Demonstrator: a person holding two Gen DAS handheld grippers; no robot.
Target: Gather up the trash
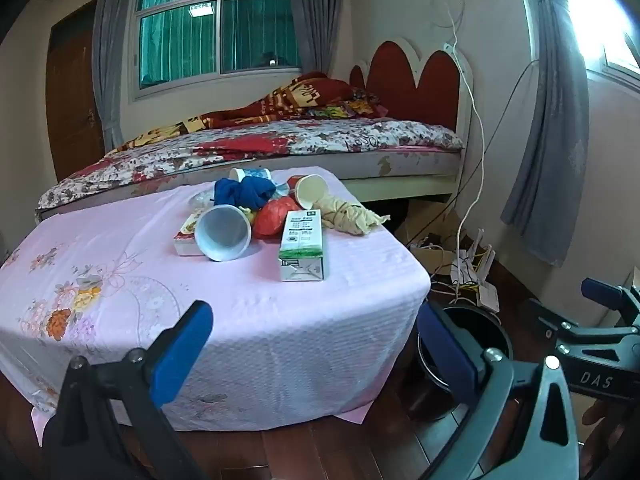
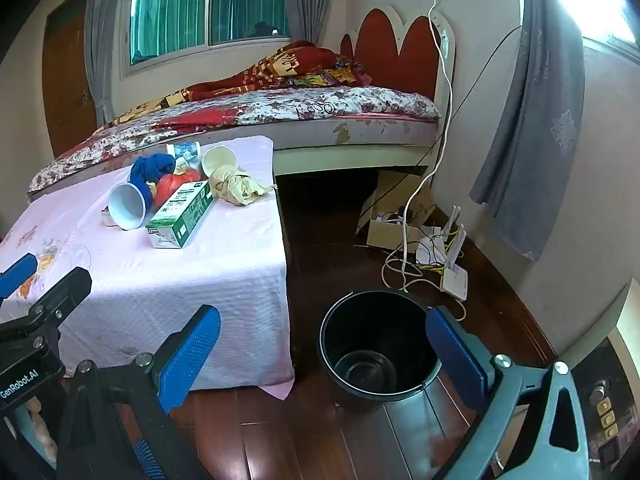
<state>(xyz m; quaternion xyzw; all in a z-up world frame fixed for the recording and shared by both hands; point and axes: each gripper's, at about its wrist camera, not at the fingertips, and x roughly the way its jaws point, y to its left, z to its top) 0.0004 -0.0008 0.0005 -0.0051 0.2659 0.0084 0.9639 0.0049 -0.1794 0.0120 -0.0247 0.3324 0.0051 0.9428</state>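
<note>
Pink floral cloth covers the table [image 1: 280, 320], which fills the middle and lower left of the left wrist view, and the trash is heaped on its far side, at the centre of that frame. A white paper cup [image 1: 223, 233] is seen on its side with its mouth toward the camera, touching a small box [image 1: 185, 236] at its left. Just beside it on the right lies a green and white carton [image 1: 303, 245]. Behind these are bunched a blue rag [image 1: 244, 192], a red bag [image 1: 276, 216], a cream cup [image 1: 310, 196] tipped over, and a knotted beige cloth [image 1: 352, 216] nearest the table's right edge. A black bucket [image 2: 378, 350] is set on the dark wood floor at lower centre of the right wrist view, near the table's right side, and nothing is seen inside it. The left gripper [image 1: 316, 352] is held low before the table with its blue-padded jaws spread wide and nothing between them. The right gripper [image 2: 324, 356] is likewise spread wide and empty, with the bucket framed between its fingers. A bed [image 1: 280, 140] is seen behind the table.
</note>
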